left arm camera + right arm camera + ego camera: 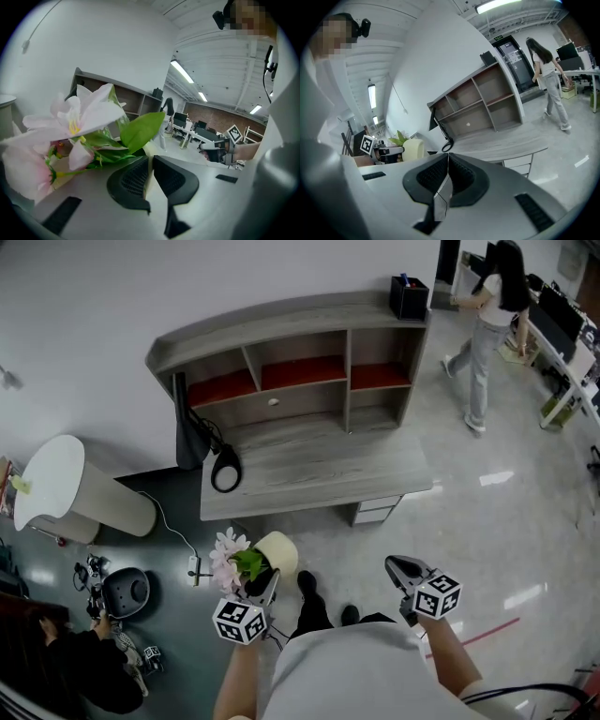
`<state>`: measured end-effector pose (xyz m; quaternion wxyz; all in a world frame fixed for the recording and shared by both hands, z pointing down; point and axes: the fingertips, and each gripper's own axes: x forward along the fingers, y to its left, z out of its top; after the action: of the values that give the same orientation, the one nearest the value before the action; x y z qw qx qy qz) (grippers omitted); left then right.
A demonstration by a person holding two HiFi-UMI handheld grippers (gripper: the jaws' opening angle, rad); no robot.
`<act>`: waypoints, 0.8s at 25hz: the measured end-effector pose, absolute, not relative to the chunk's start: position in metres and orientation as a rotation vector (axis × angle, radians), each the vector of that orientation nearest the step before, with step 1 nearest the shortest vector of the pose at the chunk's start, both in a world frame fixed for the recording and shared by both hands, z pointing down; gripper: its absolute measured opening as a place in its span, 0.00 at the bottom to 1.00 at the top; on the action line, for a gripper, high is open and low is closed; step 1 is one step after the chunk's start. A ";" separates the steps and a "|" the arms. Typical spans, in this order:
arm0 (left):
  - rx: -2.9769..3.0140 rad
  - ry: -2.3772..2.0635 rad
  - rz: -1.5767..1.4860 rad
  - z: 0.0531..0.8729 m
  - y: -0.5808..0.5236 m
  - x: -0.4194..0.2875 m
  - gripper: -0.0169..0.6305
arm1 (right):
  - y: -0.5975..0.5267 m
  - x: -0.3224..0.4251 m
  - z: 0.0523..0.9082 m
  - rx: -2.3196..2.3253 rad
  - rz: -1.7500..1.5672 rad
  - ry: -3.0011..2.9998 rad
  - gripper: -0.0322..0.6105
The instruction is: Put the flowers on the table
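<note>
So the left tongs point(266, 583) are pinching a pale cream round flower pot point(278, 551). In the left gripper view there's a thin cream edge squeezed in the narrow gap between the pads. I think that's the pot's rim, but it's so close to the lens I wouldn't swear to it.

The flowers point(225, 554) look like fake lilies. They have big pale pink-white petals and a yellow centre, plus a few glossy broad green leaves point(143, 131) that fan out right over the tongs. From the head view the whole bunch leans out to the left of the pot.

The pot is up in the air over the shiny floor, just short of the front edge of the grey wood-grain table point(319, 465) and not touching it. The table has a shelf unit on its back half with red-lined cubbies. A small black box point(409, 296) sits on the top right corner, and a black looped cable thing point(226, 470) lies at the left end of the tabletop.

The right tongs point(401, 568) are off to the right with nothing in them. The right gripper view shows the pads pressed together. A person in a white top point(487, 324) is standing over by the desks at the far right.
</note>
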<state>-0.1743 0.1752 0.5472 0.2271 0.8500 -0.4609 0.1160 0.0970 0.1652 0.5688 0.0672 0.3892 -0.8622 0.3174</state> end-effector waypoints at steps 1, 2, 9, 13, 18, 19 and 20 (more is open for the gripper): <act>2.346 -1.262 0.325 0.548 0.169 -0.177 0.10 | 0.161 0.093 0.568 1.179 0.957 -2.595 0.08; 2.350 -1.253 0.329 0.549 0.162 -0.179 0.10 | 0.156 0.090 0.568 1.185 0.957 -2.592 0.08; 2.393 -1.189 0.358 0.550 0.110 -0.197 0.10 | 0.115 0.068 0.566 1.244 0.962 -2.563 0.08; 2.412 -1.154 0.364 0.551 0.082 -0.209 0.10 | 0.091 0.053 0.565 1.263 0.960 -2.549 0.08; 2.428 -1.106 0.376 0.553 0.053 -0.222 0.10 | 0.066 0.035 0.563 1.289 0.958 -2.535 0.08; 2.433 -1.096 0.379 0.554 0.047 -0.224 0.10 | 0.061 0.032 0.563 1.295 0.958 -2.532 0.08; 2.439 -1.086 0.384 0.554 0.042 -0.226 0.10 | 0.057 0.029 0.563 1.301 0.958 -2.527 0.08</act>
<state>-0.2256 0.0423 0.5541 0.2205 0.8819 -0.3928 0.1390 0.0294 0.0567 0.5631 0.0708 0.4328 -0.8404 0.3186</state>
